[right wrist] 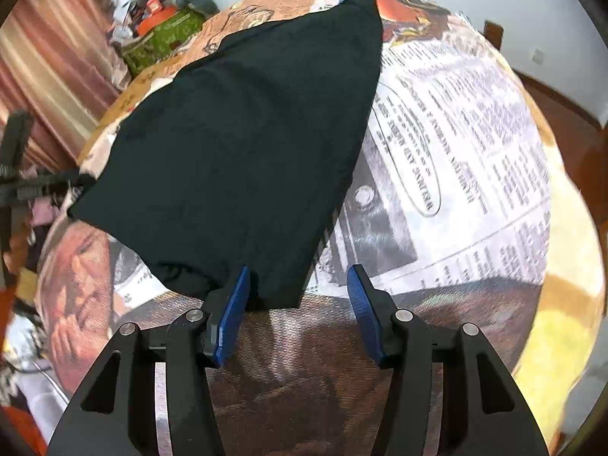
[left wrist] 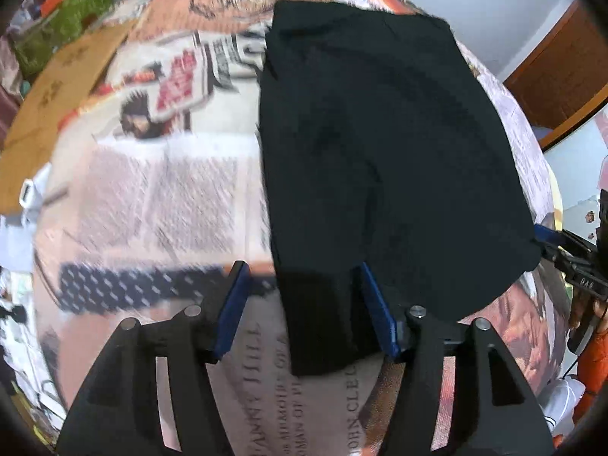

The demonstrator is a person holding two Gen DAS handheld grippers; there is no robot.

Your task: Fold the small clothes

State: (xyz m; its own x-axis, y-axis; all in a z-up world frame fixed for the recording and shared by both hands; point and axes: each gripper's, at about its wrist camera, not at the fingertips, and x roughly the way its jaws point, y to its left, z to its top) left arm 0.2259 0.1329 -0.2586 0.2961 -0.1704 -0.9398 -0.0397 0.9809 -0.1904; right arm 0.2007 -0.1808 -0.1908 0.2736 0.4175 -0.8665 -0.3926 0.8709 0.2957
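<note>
A small black garment (left wrist: 380,144) lies flat on a table covered with a newspaper-print cloth (left wrist: 159,190). In the left wrist view my left gripper (left wrist: 300,277) is open, and the garment's near left corner lies between its blue pads (left wrist: 231,311). The right gripper shows at the far right (left wrist: 570,254), at the garment's right corner. In the right wrist view the garment (right wrist: 235,144) spreads up and left. My right gripper (right wrist: 298,281) is open, and the garment's near corner lies between its blue pads (right wrist: 233,311), against the left one.
A cardboard sheet (left wrist: 57,87) and a green patterned bag (left wrist: 64,22) lie at the table's far left. A wooden door (left wrist: 562,76) stands at the right. Striped curtains (right wrist: 45,60) hang at the left in the right wrist view.
</note>
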